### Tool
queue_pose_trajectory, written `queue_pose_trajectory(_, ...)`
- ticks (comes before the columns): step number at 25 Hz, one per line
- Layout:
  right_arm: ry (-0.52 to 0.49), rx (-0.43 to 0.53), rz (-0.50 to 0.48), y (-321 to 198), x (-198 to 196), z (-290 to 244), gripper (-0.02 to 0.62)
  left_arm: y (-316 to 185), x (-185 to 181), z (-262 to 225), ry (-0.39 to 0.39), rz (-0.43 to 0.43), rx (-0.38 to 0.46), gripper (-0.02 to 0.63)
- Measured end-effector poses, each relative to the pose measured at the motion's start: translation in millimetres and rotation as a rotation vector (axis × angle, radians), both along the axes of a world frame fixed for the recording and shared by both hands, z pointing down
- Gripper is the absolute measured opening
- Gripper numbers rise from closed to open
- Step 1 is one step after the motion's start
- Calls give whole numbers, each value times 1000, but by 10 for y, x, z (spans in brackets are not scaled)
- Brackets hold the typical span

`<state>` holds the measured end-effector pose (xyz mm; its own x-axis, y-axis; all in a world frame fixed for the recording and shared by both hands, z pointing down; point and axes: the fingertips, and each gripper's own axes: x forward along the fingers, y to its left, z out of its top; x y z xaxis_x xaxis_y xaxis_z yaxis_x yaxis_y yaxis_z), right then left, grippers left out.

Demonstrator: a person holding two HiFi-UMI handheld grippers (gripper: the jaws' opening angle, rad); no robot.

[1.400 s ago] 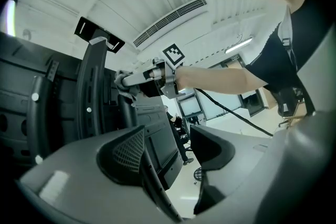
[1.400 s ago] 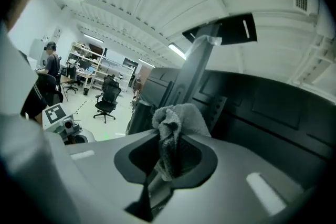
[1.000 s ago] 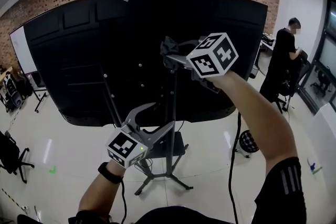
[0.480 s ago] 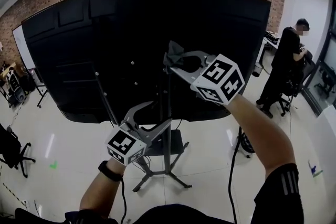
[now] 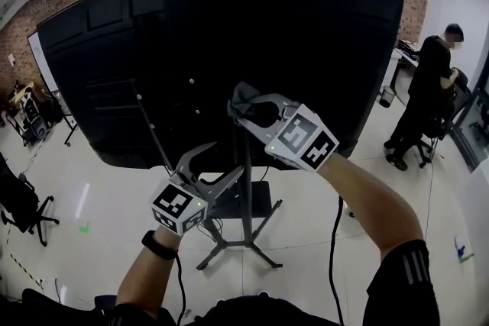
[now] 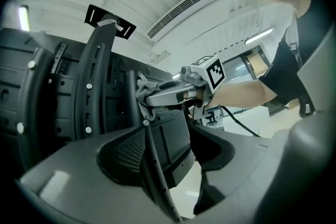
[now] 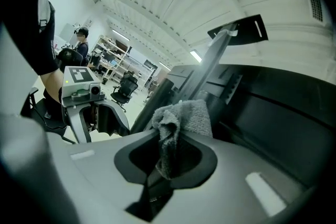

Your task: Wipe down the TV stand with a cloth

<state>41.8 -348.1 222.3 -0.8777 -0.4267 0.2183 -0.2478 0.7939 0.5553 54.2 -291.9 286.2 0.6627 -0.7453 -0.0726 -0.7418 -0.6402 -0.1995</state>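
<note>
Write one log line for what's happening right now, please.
right gripper: shut on cloth | cloth: at pole of TV stand | left gripper: open, near stand

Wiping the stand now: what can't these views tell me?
Where the cloth meets the stand post: the cloth itself covers it in the right gripper view, the right gripper in the head view.
Whether the thin strut touches the fingers of the left gripper: dark on dark in the left gripper view.
Dust on the stand: black against the black TV back, every view.
Post top: cut off by the head view's upper edge.
</note>
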Motion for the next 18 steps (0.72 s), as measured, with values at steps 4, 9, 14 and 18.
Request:
queue_pose_trajectory(4,12,-4,-31,22,-54,154,49,8,2,58,-8,-31,-8,293)
queue_pose_trajectory(9,-11,-40,-49,9,-23,341,49,19,-13,194,-10,-65,-33,291)
queue_pose_trajectory(14,-68,-57,-47,-39,42,392,49,0,-18,338,6,-88,-61,291)
queue_pose_trajectory(18,-88,-69,-49,-22,97,455,49,-13,-2,475,1,-89,-75,291)
